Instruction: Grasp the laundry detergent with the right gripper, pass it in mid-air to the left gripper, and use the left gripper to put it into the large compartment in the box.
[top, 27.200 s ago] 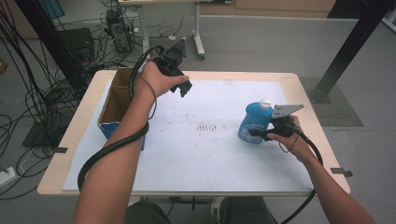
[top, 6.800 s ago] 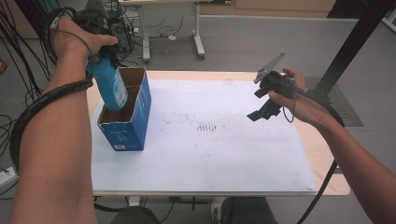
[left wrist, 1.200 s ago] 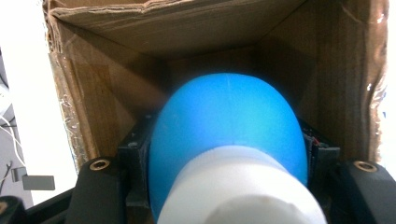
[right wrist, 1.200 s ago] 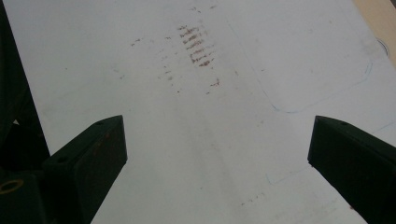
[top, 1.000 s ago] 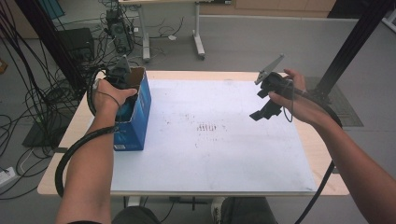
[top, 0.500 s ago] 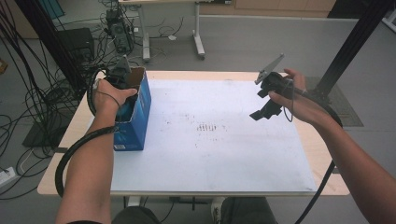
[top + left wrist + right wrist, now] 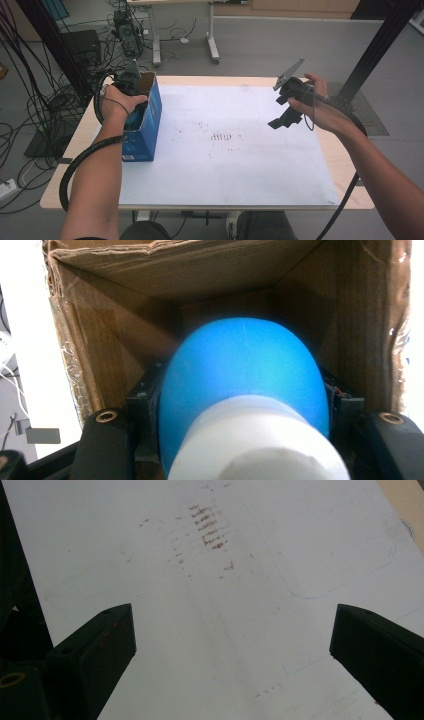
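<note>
Bottle (image 7: 245,385), blue body with a white cap, is down inside the box (image 7: 150,120), cap end toward the camera in the left gripper view, cardboard walls on all sides of it. Box stands upright at the table's (image 7: 250,85) 9 o'clock edge, top open.

Left gripper (image 7: 131,92) reaches into the box mouth from above, jaws clamped on the bottle's sides; the black pads (image 7: 145,405) sit tight against the blue body on both flanks. No release yet.

Step, as I read it: placing the bottle in the box, right at the end of the lowering. Can't tell whether the bottle's base is on the box floor; the body hides it.

Next move calls for:
- confirm the bottle is seated or near enough, then open the jaws
- pull straight up out of the mouth; walls are close, so any sideways drift could snag a flap or tip the box
- box isn't braced by anything, so keep the withdrawal gentle

Right gripper (image 7: 287,107) is held off the mat (image 7: 240,160) around 2 o'clock, jaws wide apart, nothing between them. It looks idle; it could steady the box if needed.
</note>
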The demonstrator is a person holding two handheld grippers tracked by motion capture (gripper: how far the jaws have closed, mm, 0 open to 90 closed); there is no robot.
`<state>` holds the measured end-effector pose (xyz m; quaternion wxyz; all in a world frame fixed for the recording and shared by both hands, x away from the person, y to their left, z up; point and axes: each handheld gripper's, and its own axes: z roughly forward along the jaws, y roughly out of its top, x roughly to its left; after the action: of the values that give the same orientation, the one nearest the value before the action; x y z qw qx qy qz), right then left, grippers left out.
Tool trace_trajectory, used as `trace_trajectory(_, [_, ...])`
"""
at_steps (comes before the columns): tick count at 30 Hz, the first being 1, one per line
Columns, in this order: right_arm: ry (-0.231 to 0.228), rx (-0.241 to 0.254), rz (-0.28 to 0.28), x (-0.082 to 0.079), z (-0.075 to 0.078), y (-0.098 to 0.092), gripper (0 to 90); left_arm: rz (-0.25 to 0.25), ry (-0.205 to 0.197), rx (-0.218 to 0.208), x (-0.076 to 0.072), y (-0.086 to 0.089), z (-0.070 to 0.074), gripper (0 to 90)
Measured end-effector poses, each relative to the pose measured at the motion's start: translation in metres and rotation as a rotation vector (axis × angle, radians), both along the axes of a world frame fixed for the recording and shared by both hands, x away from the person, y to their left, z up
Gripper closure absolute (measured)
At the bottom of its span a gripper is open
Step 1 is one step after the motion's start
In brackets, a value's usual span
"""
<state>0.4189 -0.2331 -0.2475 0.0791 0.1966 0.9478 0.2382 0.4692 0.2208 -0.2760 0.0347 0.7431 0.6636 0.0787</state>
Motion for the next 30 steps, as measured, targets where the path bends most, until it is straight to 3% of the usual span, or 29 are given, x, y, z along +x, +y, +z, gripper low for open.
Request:
trace_trajectory(15, [-0.001, 0.007, 0.001, 0.000, 0.001, 0.000, 4.4, -0.002, -0.005, -0.006, -0.002, 0.002, 0.002, 31.7])
trace_trajectory(30, [-0.009, 0.016, 0.012, -0.002, 0.005, 0.008, 4.5, -0.024, -0.053, -0.002, -0.015, 0.001, 0.028, 27.2])
